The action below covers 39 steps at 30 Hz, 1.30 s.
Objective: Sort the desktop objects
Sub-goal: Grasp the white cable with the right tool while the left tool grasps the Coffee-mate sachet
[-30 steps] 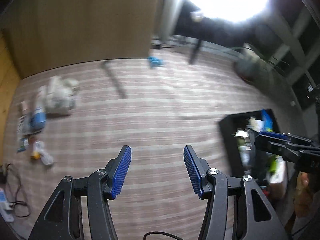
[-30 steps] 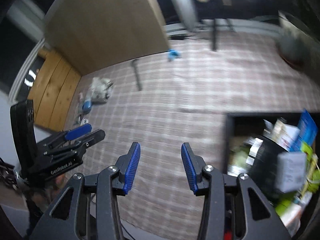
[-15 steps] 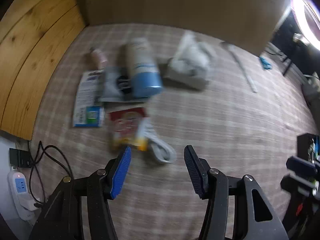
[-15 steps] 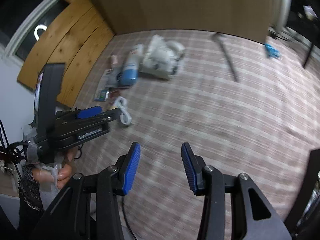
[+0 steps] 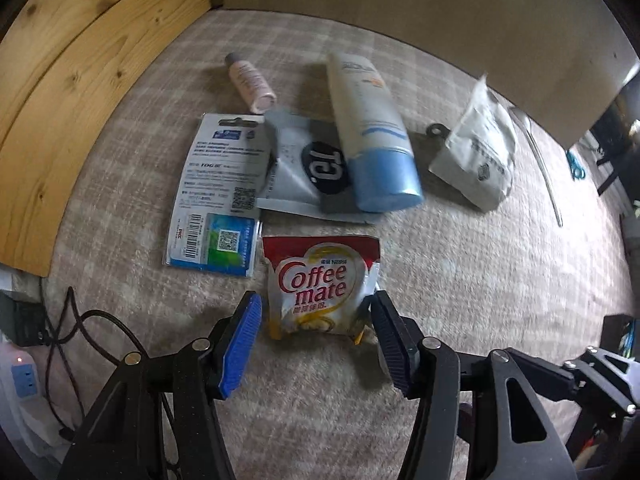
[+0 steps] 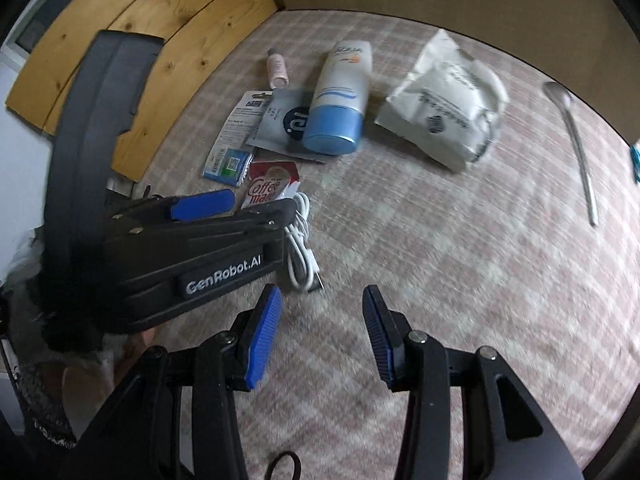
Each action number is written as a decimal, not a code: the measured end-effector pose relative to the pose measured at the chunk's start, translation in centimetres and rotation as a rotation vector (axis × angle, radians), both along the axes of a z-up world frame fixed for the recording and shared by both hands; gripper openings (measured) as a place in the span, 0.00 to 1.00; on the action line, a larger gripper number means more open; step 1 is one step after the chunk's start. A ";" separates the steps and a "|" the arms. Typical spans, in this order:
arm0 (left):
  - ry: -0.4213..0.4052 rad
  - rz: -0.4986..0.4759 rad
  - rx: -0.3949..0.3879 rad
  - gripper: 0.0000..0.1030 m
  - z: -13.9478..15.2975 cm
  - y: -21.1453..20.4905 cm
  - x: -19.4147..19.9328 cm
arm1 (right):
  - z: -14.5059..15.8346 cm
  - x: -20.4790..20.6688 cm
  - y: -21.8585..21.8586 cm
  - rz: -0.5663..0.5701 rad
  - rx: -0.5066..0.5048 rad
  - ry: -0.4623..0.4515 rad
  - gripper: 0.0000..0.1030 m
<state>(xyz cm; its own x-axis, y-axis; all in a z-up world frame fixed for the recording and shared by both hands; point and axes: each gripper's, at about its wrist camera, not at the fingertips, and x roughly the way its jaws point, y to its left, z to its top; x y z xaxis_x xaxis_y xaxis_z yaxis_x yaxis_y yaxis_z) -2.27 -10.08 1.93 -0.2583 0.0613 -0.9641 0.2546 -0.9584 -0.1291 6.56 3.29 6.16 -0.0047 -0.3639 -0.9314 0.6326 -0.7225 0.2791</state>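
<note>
Covering nearly all of both views, the checked tablecloth (image 5: 480, 300) carries everything, and every place here is given from the Coffee-mate sachet (image 5: 320, 288), which lies flat close to the cloth's wood-panelled side. Next in size, the left gripper (image 5: 316, 320) points steeply down over that sachet with its blue pads (image 5: 240, 344) flanking the packet's lower half; the jaws are opening, the sachet sits between them, and neither pad presses on it. The right gripper (image 6: 322, 336) hangs to the right of the sachet above bare cloth, jaws parted with nothing between them. The crumpled white plastic bag (image 5: 476, 152) lies well beyond the sachet and to its right. The white tube with a blue cap (image 5: 372, 132) lies beyond the sachet, cap end toward it, resting on a grey foil pouch (image 5: 304, 172) that ends just beyond the sachet's top edge. The blue-and-white card pack (image 5: 220, 192) lies just left of the sachet's top corner. A metal spoon (image 6: 576, 140) lies far to the right, past the bag. The coiled white USB cable (image 6: 300, 248) touches the sachet's right side in the right wrist view, partly under the left gripper. Smallest, a pink bottle (image 5: 250, 82) lies farthest beyond the sachet, past the card pack.
</note>
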 end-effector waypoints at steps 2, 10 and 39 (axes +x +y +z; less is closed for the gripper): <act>0.003 0.021 0.030 0.53 -0.2 -0.5 0.1 | -0.4 -0.3 -0.7 0.007 -0.003 -0.006 0.41; 0.015 0.057 0.016 0.50 -0.3 -1.6 0.2 | -2.1 -1.1 -3.3 0.050 0.025 0.017 0.41; 0.003 0.001 -0.123 0.43 -2.2 0.6 0.5 | -1.6 -4.3 4.2 -0.111 0.057 0.046 0.16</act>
